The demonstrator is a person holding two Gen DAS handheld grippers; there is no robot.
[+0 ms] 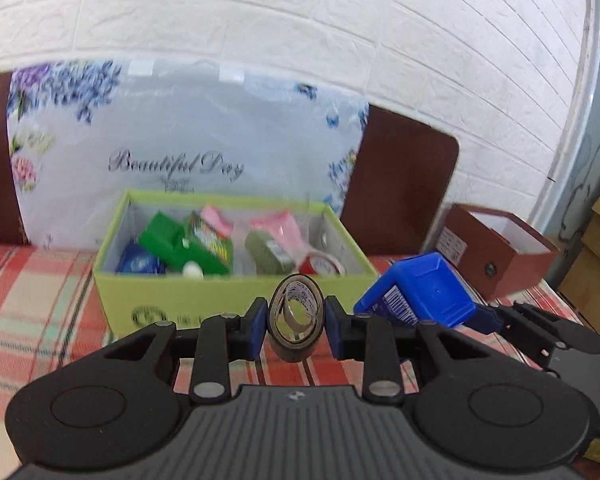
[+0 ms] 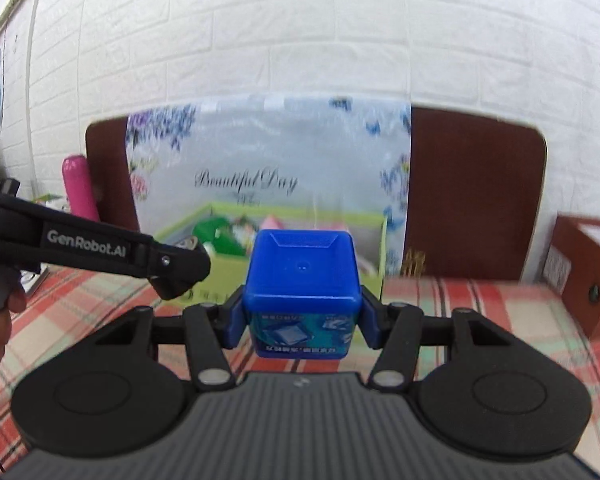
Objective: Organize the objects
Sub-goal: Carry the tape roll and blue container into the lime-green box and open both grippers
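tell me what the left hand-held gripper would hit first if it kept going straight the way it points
Probably the near wall of the open light-green cardboard box, straight ahead of the left hand-held gripper, which is shut on a dark roll of tape. Depth is unclear; it might clear the rim.

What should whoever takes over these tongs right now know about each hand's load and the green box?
Left tongs: shut on the dark roll of tape, held on edge above the red plaid cloth.
Right tongs: shut on the blue square plastic container, also clear of the cloth.
Open light-green cardboard box: straight ahead, already holding green, pink, blue and red items.
Done: both things picked up.
Left: carry both forward, probably into the green box, and release. The brown box at right looks empty from here.
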